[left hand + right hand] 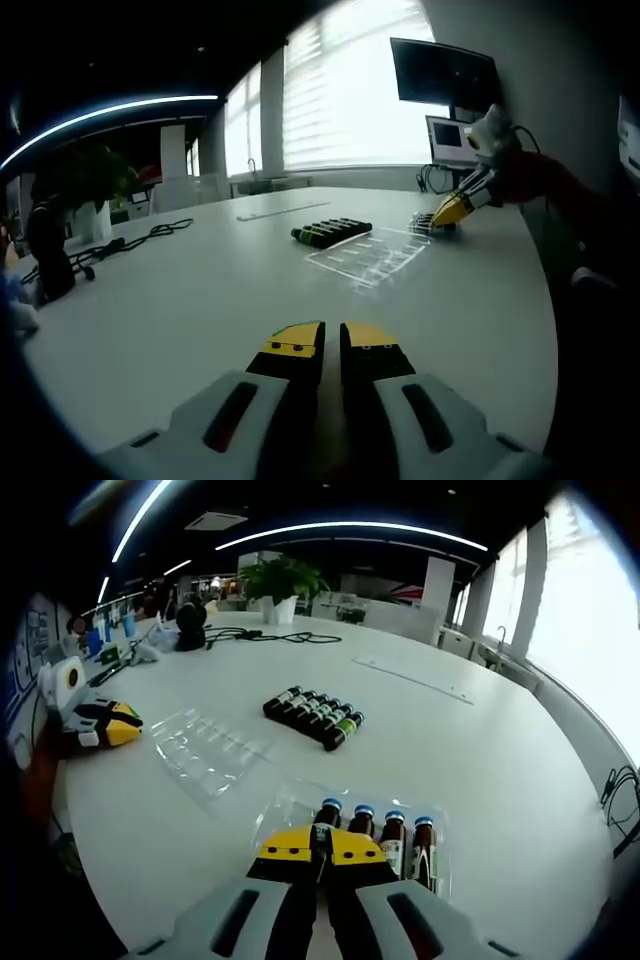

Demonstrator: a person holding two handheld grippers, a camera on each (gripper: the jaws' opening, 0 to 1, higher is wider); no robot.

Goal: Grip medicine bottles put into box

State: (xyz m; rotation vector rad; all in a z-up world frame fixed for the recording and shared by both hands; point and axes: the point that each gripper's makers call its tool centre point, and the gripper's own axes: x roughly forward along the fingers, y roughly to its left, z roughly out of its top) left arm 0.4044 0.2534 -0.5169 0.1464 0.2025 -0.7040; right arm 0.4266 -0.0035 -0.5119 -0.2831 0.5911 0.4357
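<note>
In the left gripper view, the left gripper (331,338) is squeezed together with nothing in it, low over the white table (180,300). The loose bottles (330,232) lie far off, beside an empty clear tray (372,256).

In the right gripper view, the right gripper (321,846) looks pressed together, right at the bottles in the tray (400,840). I cannot tell if it grips one. A bump could tip them. Black cables (260,635) lie far away.

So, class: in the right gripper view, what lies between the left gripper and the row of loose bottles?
An empty clear tray lies between the left gripper and the loose bottles.
</note>
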